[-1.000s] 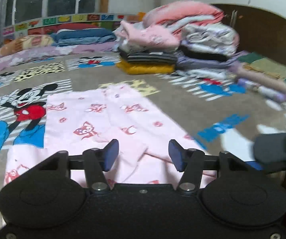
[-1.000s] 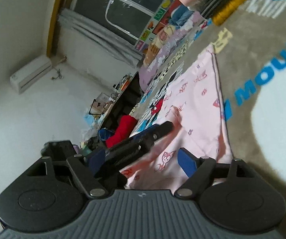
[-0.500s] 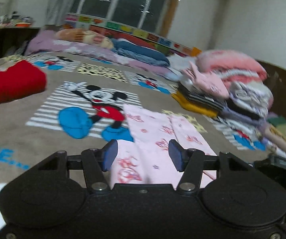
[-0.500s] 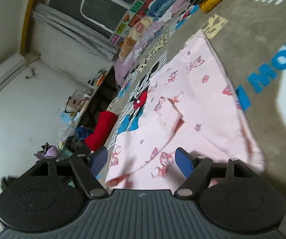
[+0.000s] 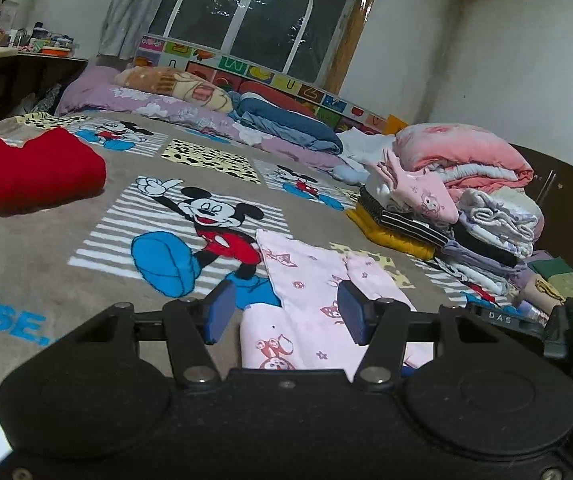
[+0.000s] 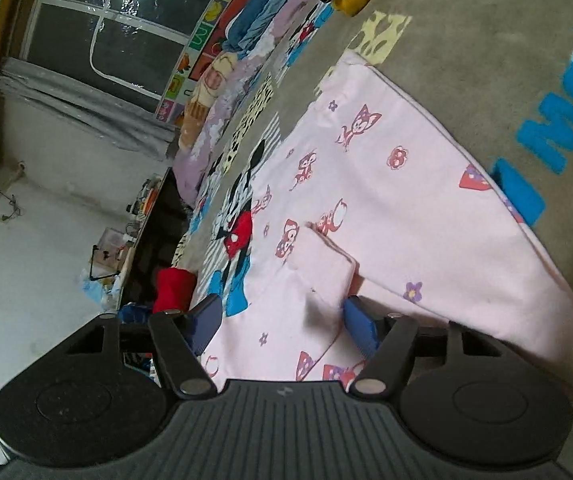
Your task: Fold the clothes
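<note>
A pink garment with small cartoon prints [image 5: 310, 300] lies spread flat on a Mickey Mouse blanket [image 5: 86, 220]. My left gripper [image 5: 284, 312] is open and empty, low over the garment's near left edge. My right gripper [image 6: 282, 322] is open and empty, just above the garment [image 6: 386, 200], beside a small folded flap [image 6: 322, 264]. The right gripper's body [image 5: 526, 320] shows at the right edge of the left wrist view.
A folded red garment [image 5: 34, 168] lies at the left. A tall pile of folded clothes [image 5: 446, 200] stands at the right. Pillows and bedding [image 5: 206, 100] line the window side. A dark cluttered desk [image 5: 6, 64] stands far left.
My left gripper swung left and lowered toward the garment's near left edge. My right gripper came down closer to the cloth. Both stayed open.
</note>
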`<action>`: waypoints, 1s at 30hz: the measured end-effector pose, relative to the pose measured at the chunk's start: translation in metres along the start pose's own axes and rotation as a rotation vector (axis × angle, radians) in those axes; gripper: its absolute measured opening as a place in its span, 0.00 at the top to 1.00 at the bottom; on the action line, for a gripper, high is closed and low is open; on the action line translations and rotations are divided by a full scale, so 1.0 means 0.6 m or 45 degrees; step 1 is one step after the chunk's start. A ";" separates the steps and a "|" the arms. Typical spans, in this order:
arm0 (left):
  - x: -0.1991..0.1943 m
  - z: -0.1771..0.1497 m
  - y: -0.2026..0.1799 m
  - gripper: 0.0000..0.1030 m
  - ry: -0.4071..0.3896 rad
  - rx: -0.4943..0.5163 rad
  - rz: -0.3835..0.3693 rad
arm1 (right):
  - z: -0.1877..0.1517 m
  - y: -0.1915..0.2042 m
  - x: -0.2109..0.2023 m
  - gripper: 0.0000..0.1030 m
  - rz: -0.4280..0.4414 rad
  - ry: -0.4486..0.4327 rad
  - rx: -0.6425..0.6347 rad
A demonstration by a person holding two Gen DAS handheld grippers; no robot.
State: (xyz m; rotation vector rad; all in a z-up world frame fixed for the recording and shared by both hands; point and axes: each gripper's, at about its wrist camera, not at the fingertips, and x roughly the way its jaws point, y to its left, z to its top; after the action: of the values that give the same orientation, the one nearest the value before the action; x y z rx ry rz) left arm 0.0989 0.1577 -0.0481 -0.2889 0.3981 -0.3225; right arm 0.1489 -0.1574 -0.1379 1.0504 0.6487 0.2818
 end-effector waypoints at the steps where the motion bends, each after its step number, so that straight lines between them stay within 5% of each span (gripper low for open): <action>1: -0.001 0.000 0.004 0.46 0.001 -0.006 0.004 | 0.001 0.000 0.000 0.34 -0.006 -0.005 -0.006; 16: -0.003 -0.002 0.033 0.46 0.027 -0.052 0.022 | -0.005 0.017 0.022 0.43 -0.123 -0.094 -0.099; 21: 0.008 -0.010 0.037 0.46 0.098 -0.037 0.022 | -0.008 0.024 0.035 0.91 -0.155 -0.090 -0.204; 30: 0.022 -0.036 0.026 0.39 0.239 0.020 -0.013 | 0.051 0.095 -0.016 0.91 0.009 -0.144 -0.359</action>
State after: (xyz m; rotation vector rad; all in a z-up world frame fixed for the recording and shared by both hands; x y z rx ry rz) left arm 0.1051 0.1627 -0.0768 -0.2461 0.5788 -0.3641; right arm 0.1656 -0.1566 -0.0746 0.7920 0.4869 0.3080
